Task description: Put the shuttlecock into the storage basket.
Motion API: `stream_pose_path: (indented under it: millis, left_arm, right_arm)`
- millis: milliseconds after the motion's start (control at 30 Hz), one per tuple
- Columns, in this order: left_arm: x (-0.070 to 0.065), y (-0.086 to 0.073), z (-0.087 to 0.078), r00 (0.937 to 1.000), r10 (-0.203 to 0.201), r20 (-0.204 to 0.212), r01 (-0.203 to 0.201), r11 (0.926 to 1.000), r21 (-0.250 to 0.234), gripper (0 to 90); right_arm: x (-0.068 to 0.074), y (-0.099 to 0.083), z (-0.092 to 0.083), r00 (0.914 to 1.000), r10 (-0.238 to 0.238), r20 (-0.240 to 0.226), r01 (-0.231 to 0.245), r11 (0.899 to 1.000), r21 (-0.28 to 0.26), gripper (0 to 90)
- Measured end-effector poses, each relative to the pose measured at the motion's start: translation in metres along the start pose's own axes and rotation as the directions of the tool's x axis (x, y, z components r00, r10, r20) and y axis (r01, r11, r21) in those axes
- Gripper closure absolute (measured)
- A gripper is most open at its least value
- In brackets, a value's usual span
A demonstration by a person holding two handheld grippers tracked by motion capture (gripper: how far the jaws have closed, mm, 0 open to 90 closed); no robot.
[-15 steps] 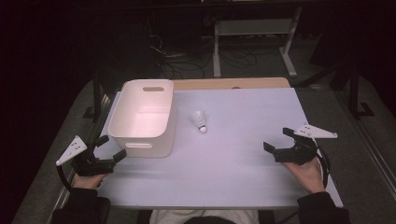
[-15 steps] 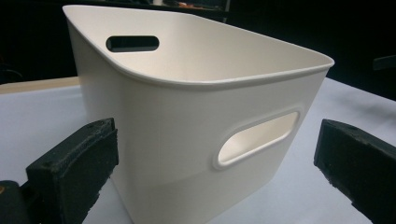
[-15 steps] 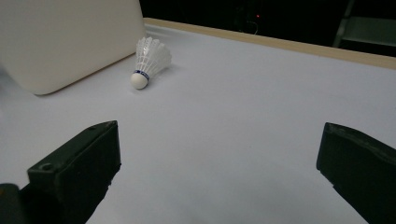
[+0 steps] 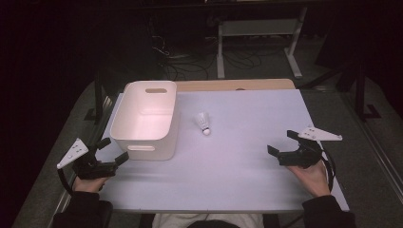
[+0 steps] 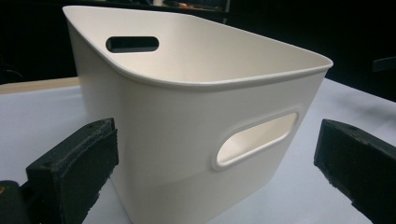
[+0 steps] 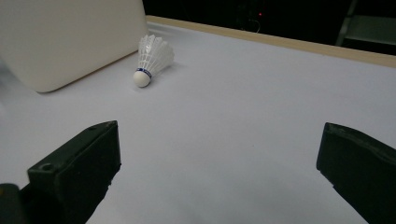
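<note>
A white plastic bin (image 4: 147, 118) with cut-out handles stands on the left half of the table. Its near wall (image 5: 196, 135) looms close in the left gripper view. A white shuttlecock (image 4: 204, 123) lies on its side just right of the bin, cork end toward me (image 6: 150, 59). My left gripper (image 4: 113, 151) rests at the table's left edge, open, jaws aimed at the bin's near corner. My right gripper (image 4: 281, 142) sits at the right side of the table, open and empty, well short of the shuttlecock.
The table (image 4: 247, 161) has a pale sheet on top and a wooden strip (image 4: 237, 84) along its far edge. Beyond it, in the dark, stand a metal frame (image 4: 259, 33) and loose cables on the floor.
</note>
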State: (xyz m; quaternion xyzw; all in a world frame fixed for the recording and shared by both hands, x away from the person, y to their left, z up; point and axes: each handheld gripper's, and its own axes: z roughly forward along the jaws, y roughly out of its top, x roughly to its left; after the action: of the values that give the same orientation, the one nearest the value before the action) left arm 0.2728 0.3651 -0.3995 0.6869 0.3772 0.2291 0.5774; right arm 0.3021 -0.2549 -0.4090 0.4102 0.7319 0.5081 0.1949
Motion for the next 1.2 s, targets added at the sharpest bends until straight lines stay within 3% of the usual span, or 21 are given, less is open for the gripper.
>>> stream_pose_path:
  millis: [900,1200]
  left_arm:
    - [0.0,0.0,0.0,1.0,-0.006,-0.001,0.006,1.0,0.0,0.0]
    - [0.0,0.0,0.0,1.0,-0.008,-0.002,0.008,1.0,0.0,0.0]
  right_arm:
    - [0.009,0.015,0.004,0.9999,0.001,-0.011,-0.001,1.0,0.028,0.0]
    - [0.014,0.032,0.01,0.999,-0.031,-0.032,0.032,0.998,0.054,0.0]
